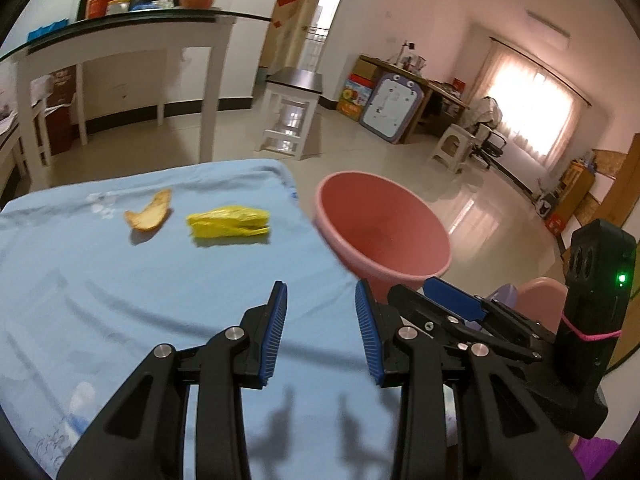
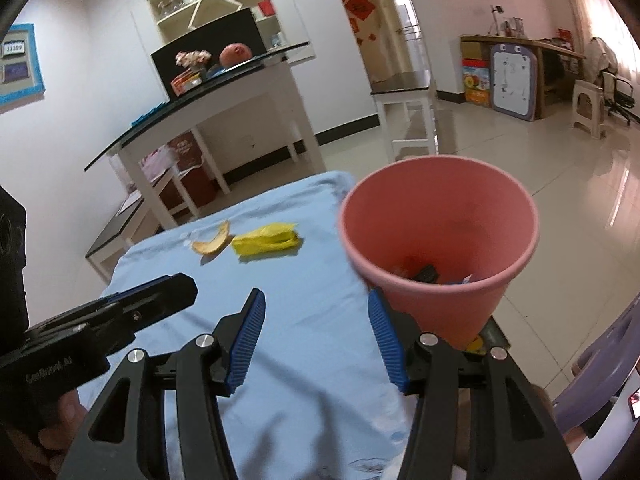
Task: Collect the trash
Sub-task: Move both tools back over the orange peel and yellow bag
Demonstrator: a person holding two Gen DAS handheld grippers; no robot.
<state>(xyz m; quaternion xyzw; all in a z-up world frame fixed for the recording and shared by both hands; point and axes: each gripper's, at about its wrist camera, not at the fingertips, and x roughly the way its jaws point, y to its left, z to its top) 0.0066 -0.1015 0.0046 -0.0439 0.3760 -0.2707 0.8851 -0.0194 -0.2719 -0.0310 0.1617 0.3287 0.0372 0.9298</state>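
Observation:
On the blue-clothed table (image 1: 120,300) lie a curled orange peel (image 1: 150,212) (image 2: 212,240) and, just right of it, a crumpled yellow wrapper (image 1: 228,222) (image 2: 266,240). A pink bin (image 1: 380,232) (image 2: 436,220) stands off the table's right edge, with a few dark scraps (image 2: 424,272) at its bottom. My left gripper (image 1: 322,320) hovers open over the cloth, short of both scraps, with nothing between its blue pads. My right gripper (image 2: 316,336) is open and holds nothing, close to the bin's near left side. Each gripper shows in the other's view: the right (image 1: 452,304), the left (image 2: 160,296).
A white console table with a glass top (image 1: 120,36) stands behind the blue table, carrying flowers and boxes. A small dark-topped side table (image 1: 294,80) and a plastic stool (image 1: 452,148) stand on the shiny tiled floor. A purple chair (image 2: 600,372) is at the near right.

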